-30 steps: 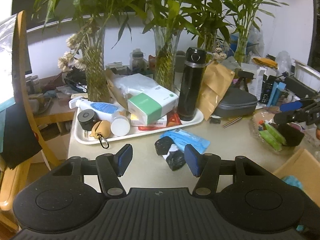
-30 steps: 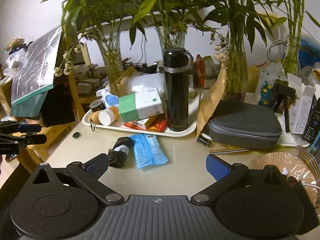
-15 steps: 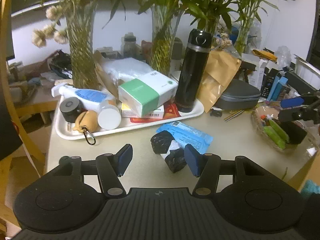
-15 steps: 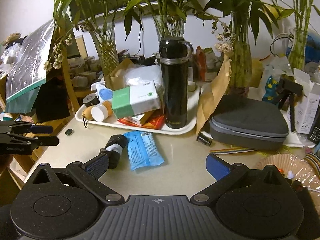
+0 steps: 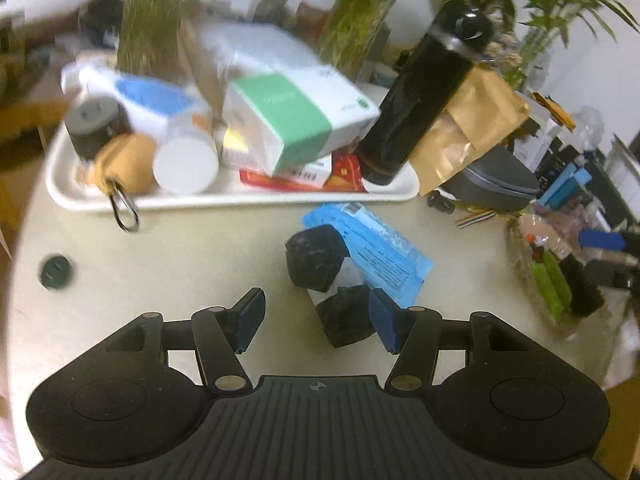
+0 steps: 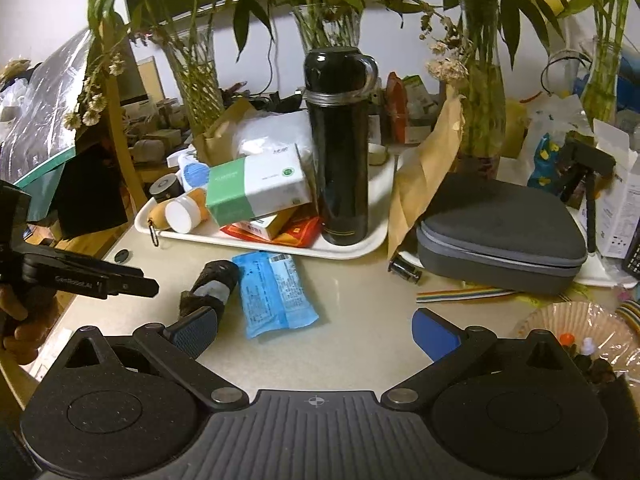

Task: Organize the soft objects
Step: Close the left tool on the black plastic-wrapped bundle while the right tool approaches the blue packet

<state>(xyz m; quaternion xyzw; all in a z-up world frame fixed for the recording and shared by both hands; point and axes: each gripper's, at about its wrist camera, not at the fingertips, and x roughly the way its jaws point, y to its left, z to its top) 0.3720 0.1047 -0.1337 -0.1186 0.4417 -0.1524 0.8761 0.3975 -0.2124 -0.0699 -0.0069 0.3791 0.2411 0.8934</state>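
L gripper (image 5: 316, 318) is being held open w/ jaws apart, black-and-white sock roll (image 5: 326, 280) lying btwn fingers, ungripped. R gripper (image 6: 316, 330) is being kept wide open, empty. Blue packet (image 5: 372, 248) is touching roll; crowded white tray (image 5: 240, 199) is sitting behind.

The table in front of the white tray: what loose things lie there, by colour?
Black: 2, the rolled sock bundle and a small round cap.
Blue: 1, the flat packet.
Total: 3.
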